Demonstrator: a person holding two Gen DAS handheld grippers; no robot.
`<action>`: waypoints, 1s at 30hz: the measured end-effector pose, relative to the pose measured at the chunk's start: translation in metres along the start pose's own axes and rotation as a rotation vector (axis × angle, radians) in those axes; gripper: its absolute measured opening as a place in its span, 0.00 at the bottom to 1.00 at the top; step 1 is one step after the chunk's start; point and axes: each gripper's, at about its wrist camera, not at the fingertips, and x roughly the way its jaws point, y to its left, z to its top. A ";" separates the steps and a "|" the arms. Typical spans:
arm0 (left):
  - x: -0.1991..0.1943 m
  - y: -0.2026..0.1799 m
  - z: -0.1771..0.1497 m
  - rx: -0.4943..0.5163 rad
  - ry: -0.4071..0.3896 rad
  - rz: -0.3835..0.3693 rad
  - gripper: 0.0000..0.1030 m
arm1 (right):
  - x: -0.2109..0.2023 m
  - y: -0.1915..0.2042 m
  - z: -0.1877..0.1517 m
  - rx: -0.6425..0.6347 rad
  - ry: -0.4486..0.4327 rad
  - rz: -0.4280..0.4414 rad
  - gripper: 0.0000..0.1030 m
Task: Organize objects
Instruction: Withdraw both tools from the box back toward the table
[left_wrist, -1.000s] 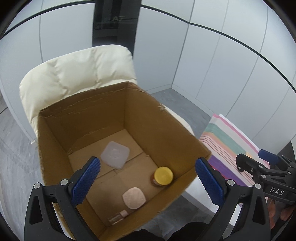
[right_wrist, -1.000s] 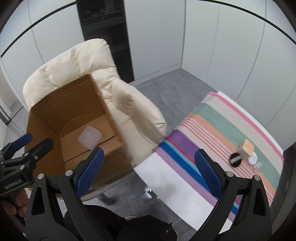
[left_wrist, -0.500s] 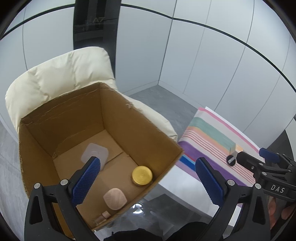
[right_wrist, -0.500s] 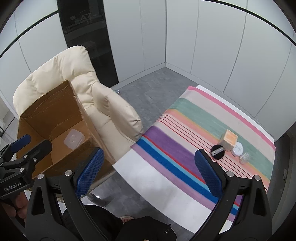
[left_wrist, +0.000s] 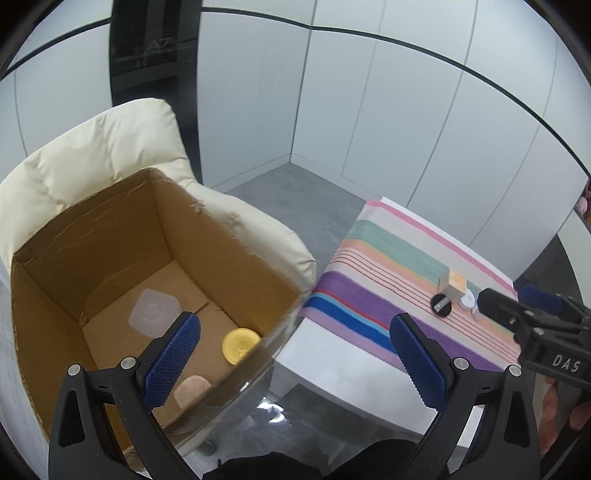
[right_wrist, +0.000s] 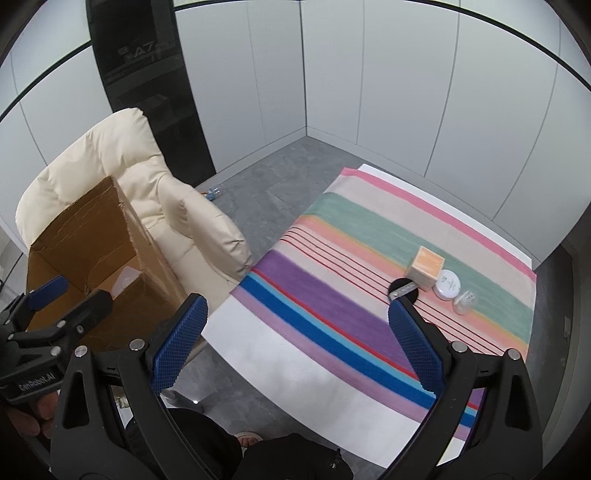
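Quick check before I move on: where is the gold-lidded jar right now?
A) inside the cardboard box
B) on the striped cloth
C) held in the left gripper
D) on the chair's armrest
A: the gold-lidded jar sits on the floor of the cardboard box, and the left gripper is open and empty.

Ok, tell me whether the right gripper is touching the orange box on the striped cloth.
Apart. The right wrist view shows the right gripper open and empty above the near part of the striped cloth, with bare cloth between its fingertips and the orange box.
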 end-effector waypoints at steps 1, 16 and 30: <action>0.002 -0.004 0.000 0.006 0.004 -0.006 1.00 | 0.000 -0.003 0.000 0.005 0.000 -0.003 0.97; 0.011 -0.067 -0.002 0.098 0.022 -0.095 1.00 | -0.021 -0.068 -0.018 0.083 -0.014 -0.077 0.97; 0.023 -0.138 -0.007 0.203 0.058 -0.158 1.00 | -0.042 -0.140 -0.041 0.209 -0.019 -0.154 0.97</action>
